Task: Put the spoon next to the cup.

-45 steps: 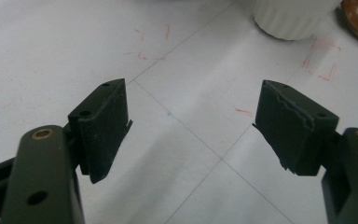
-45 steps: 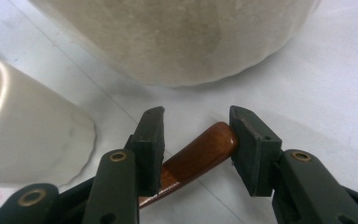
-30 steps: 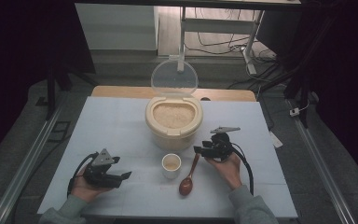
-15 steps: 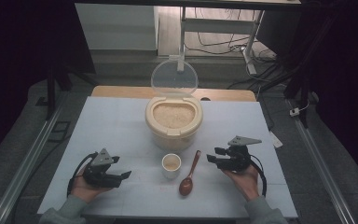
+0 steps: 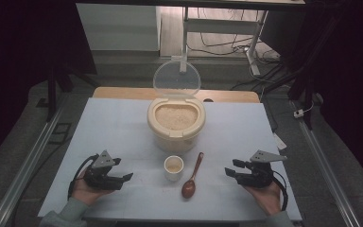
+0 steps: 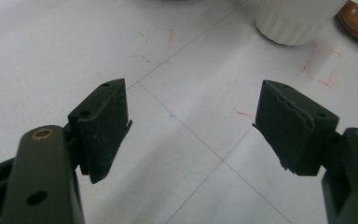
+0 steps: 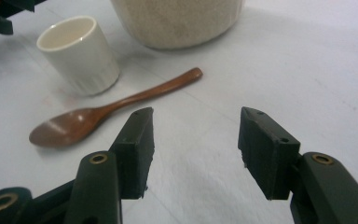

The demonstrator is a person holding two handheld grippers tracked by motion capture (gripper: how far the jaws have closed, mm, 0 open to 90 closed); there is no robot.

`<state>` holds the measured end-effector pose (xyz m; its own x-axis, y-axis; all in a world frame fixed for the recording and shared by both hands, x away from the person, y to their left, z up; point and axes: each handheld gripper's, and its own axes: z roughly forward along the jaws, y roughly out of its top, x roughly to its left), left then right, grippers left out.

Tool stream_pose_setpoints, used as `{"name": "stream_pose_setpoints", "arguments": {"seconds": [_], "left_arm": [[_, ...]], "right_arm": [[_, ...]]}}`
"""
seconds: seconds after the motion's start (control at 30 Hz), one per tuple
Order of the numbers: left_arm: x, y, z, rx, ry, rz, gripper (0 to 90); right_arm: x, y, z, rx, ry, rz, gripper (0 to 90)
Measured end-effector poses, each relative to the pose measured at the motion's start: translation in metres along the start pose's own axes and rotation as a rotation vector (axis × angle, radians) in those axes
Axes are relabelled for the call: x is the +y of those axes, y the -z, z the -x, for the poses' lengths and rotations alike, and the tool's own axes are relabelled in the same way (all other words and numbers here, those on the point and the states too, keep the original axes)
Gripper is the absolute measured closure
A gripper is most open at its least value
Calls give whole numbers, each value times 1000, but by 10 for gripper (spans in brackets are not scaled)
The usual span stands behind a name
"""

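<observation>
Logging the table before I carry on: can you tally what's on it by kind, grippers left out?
Rice container, lid open, rice inside: 1
Small white cup: 1
Brown wooden spoon, lying flat beside the cup: 1
Total: 3

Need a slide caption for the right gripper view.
Open right tongs face a wooden spoon lying beside a white cup.
</observation>
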<state>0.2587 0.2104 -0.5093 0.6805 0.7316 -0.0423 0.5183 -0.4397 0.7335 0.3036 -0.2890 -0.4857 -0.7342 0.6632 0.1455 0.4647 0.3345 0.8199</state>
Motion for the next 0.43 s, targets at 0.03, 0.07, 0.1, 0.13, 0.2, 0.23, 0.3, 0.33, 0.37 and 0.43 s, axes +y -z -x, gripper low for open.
{"name": "stream_pose_setpoints", "arguments": {"seconds": [0.03, 0.07, 0.1, 0.13, 0.2, 0.23, 0.3, 0.33, 0.37, 0.43], "left_arm": [[0, 0, 0, 0, 1, 1, 256], [0, 0, 0, 1, 5, 4, 256], [0, 0, 0, 1, 5, 4, 256], [0, 0, 0, 1, 5, 5, 256], [0, 0, 0, 0, 4, 5, 256], [0, 0, 0, 0, 4, 5, 256], [0, 0, 0, 0, 5, 5, 256], [0, 0, 0, 0, 5, 5, 256], [0, 0, 0, -1, 4, 6, 256], [0, 0, 0, -1, 5, 6, 256]], "right_arm": [[-2, 1, 0, -1, 3, 0, 453], [-3, 3, 1, -3, 4, -2, 453], [-5, 4, 1, -4, 3, -5, 453], [-6, 5, 2, -4, 2, -1, 453], [-7, 5, 3, -3, -2, -4, 453], [-8, 6, 4, -4, 2, -9, 453], [-8, 6, 4, -4, 3, -8, 454], [-8, 6, 4, -1, 4, -9, 454], [-8, 6, 3, 0, 5, -7, 454], [-7, 6, 3, 2, 9, -6, 453]]}}
